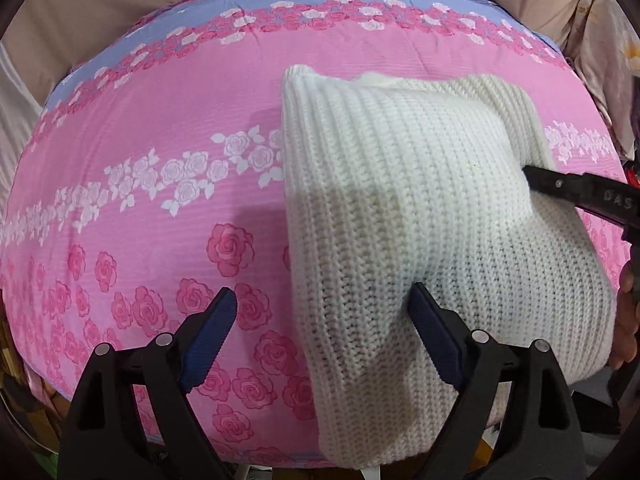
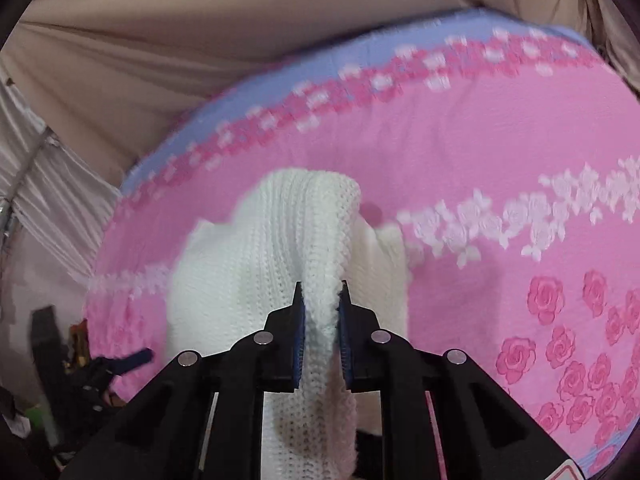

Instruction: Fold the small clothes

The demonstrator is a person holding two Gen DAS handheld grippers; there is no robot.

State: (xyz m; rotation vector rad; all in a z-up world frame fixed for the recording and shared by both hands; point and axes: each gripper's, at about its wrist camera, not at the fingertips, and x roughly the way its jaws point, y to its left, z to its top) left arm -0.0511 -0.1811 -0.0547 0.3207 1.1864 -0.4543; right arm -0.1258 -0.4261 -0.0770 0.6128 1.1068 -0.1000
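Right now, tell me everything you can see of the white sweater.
The sweater is a cream, chunky ribbed knit, lying partly folded on the pink rose-print bedspread. The right gripper is shut on a bunched edge, lifting it into a ridge. The left gripper is open, one finger pressing against the knit near its lower edge.

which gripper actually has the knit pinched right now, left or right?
The right gripper: its fingers are shut on a fold of the white knit sweater. The left gripper is open, one finger against the knit, gripping nothing.
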